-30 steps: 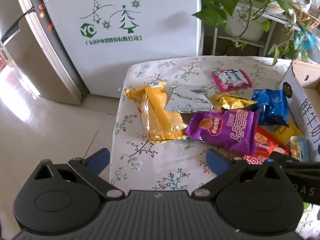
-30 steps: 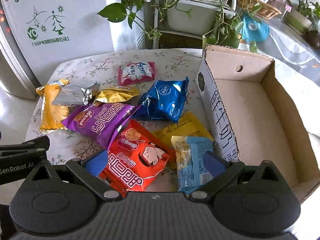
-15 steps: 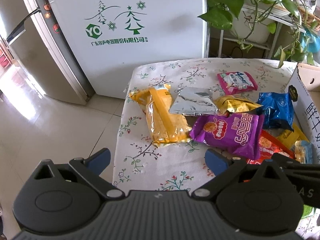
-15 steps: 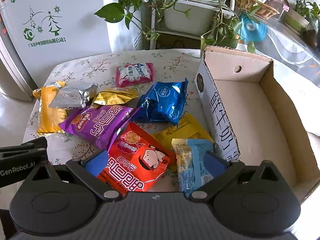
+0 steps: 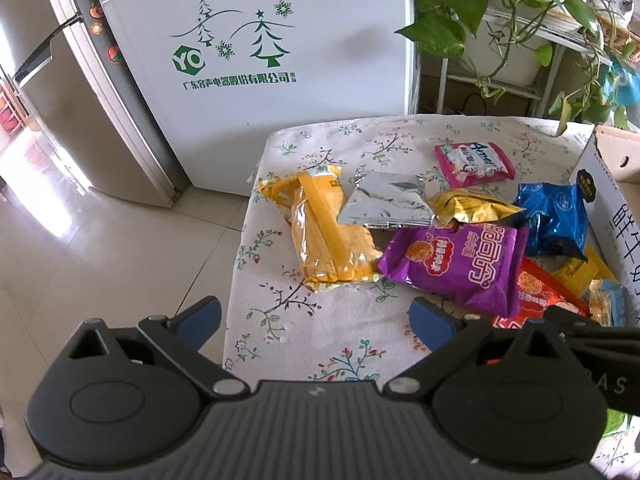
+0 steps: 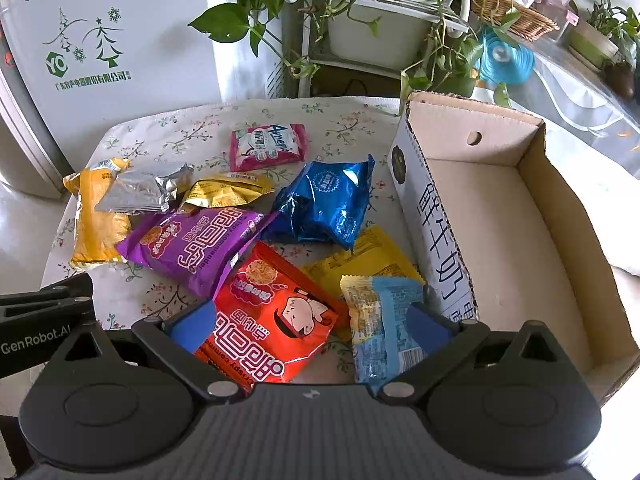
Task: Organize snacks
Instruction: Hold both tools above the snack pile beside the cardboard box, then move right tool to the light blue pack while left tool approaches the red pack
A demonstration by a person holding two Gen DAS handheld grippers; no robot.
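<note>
Several snack packets lie on a floral tablecloth [image 5: 320,344]: a yellow pack [image 5: 324,236], a silver one [image 5: 384,200], a gold one [image 5: 468,206], a pink one [image 5: 474,158], a purple bag [image 5: 460,262] and a blue bag [image 6: 326,204]. Nearest me lie a red bag [image 6: 272,312], a yellow packet [image 6: 360,264] and a light blue packet [image 6: 384,324]. An empty cardboard box [image 6: 500,232] stands at the right. My left gripper [image 5: 316,316] hovers open over the table's near left corner. My right gripper [image 6: 310,320] is open above the red bag and light blue packet, holding nothing.
A white fridge [image 5: 256,60] and a silver fridge [image 5: 68,92] stand beyond the table's left side above a tiled floor [image 5: 100,260]. A plant rack with trailing leaves [image 6: 360,20] stands behind the table. The left gripper's body [image 6: 40,324] shows at the right wrist view's left edge.
Both grippers have drifted slightly; the left wrist view has shifted so the packets sit further right. The right gripper has edged closer over the red bag. Both stay open.
</note>
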